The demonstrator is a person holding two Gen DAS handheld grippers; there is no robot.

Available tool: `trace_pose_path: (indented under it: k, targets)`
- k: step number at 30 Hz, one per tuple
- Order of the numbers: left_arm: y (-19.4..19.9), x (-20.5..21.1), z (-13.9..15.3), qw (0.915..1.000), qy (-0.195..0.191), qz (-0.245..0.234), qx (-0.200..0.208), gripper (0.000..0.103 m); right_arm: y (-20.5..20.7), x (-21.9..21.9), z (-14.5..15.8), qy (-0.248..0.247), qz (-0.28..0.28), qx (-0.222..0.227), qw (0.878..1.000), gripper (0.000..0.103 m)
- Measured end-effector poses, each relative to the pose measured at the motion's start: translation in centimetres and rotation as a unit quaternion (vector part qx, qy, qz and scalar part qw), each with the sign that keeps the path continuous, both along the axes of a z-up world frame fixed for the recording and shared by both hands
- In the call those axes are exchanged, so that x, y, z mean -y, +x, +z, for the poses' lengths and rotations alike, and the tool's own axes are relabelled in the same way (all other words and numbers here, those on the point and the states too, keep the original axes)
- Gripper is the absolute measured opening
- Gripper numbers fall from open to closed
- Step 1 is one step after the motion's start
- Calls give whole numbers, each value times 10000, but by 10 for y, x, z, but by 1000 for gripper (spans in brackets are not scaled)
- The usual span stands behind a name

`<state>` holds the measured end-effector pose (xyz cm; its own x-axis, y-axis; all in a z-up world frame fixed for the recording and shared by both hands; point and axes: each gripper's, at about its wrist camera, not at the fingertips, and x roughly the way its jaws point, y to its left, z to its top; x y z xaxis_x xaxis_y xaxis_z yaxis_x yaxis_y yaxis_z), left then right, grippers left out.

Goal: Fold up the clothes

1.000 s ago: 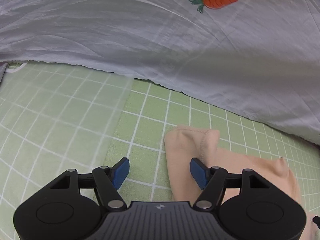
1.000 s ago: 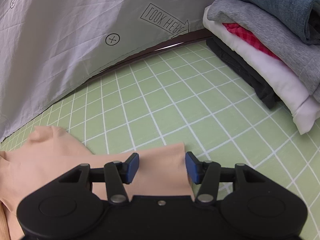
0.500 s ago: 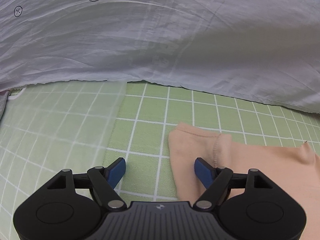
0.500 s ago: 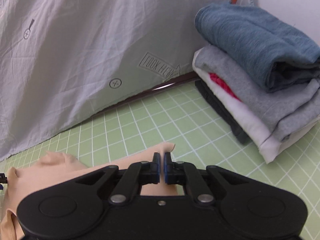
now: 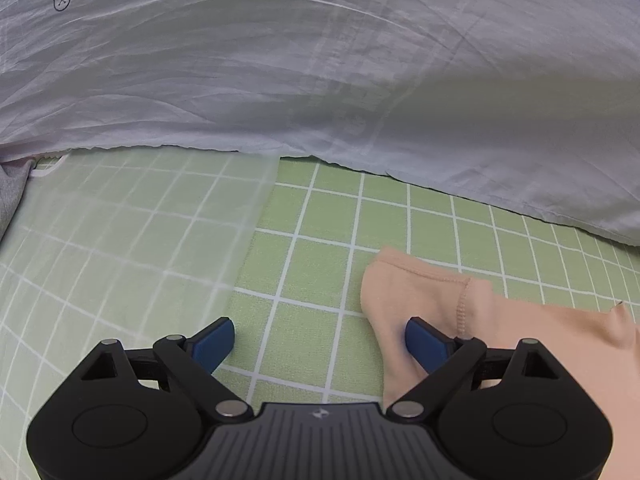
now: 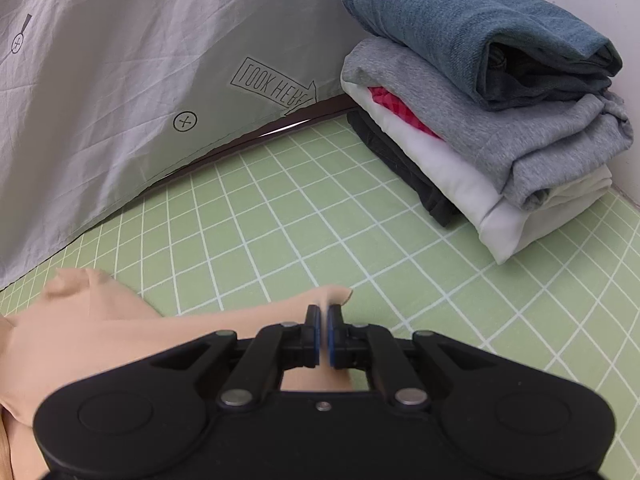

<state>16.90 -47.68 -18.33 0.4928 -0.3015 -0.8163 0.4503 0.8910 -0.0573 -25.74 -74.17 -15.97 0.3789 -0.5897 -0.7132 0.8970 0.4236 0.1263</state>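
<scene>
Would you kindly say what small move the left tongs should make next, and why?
Probably close the left tongs on the peach garment: they hang open at its corner, one pad over the fabric, while the right tongs already pinch the opposite corner.

Left gripper (image 5: pixel 320 340) low over the surface, blue pads spread wide, right pad (image 5: pixel 426 340) resting on the peach garment (image 5: pixel 520 340); right gripper (image 6: pixel 323 336) pinched tight on that garment's edge, pads nearly meeting.

peach garment (image 6: pixel 100 332) partly hidden behind right gripper (image 6: pixel 323 332), grey cloth (image 5: pixel 12 196) cut off at edge
</scene>
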Motion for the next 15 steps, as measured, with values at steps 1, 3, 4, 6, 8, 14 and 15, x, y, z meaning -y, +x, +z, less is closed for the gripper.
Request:
trace_pose_path:
  k: [1, 3, 4, 6, 8, 14, 15]
  targets:
    - [-5, -4, 4, 10000, -38, -8, 23, 92, -1, 0, 1, -11, -8, 24, 10000, 4]
    - [-16, -12, 11, 9999, -94, -33, 77, 92, -2, -1, 3, -33, -24, 73, 10000, 4]
    - [-22, -17, 14, 9999, -101, -31, 103, 92, -3, 0, 4, -29, -46, 113, 9999, 4]
    - [-35, -27, 20, 9998, -97, -12, 154, 92, -4, -1, 6, -29, -76, 185, 9998, 4]
    - [-50, -37, 25, 9998, -70, 12, 166, 92, -4, -4, 11, -79, -58, 270, 9996, 4]
    - [-108, -57, 28, 9995, 54, -296, 54, 92, -8, -19, 26, -212, 27, 493, 9986, 4]
    - [-117, -57, 25, 9991, 153, -399, 47, 92, -9, -22, 28, -216, 33, 529, 9984, 4]
